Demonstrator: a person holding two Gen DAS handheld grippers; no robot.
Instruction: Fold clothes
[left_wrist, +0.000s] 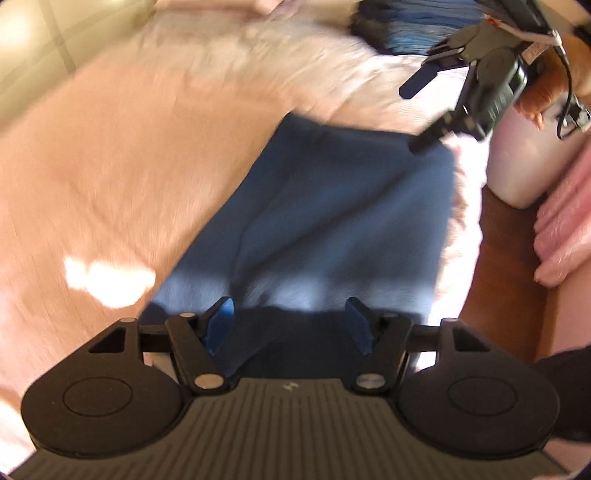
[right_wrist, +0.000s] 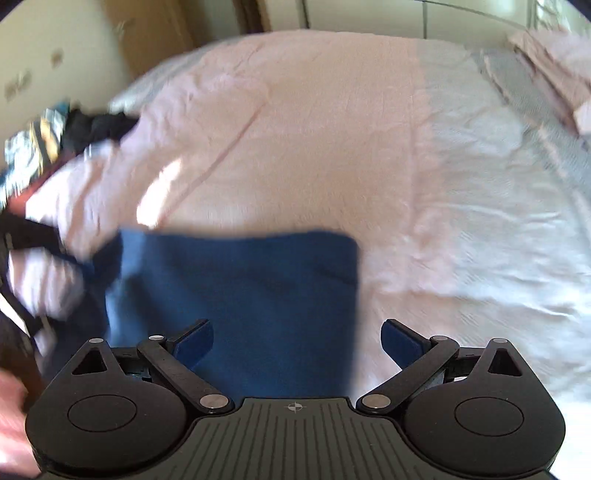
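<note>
A folded blue garment (left_wrist: 332, 206) lies flat on my bed's pale pink bedspread (left_wrist: 110, 155), near the edge closest to me. My left gripper (left_wrist: 290, 325) hovers over its near end, jaws apart, with nothing pinched between the blue pads. My right gripper (right_wrist: 297, 343) is likewise spread wide above the cloth, gripping nothing. A heap of dark and patterned clothes (right_wrist: 55, 129) sits farther off on the bed.
</note>
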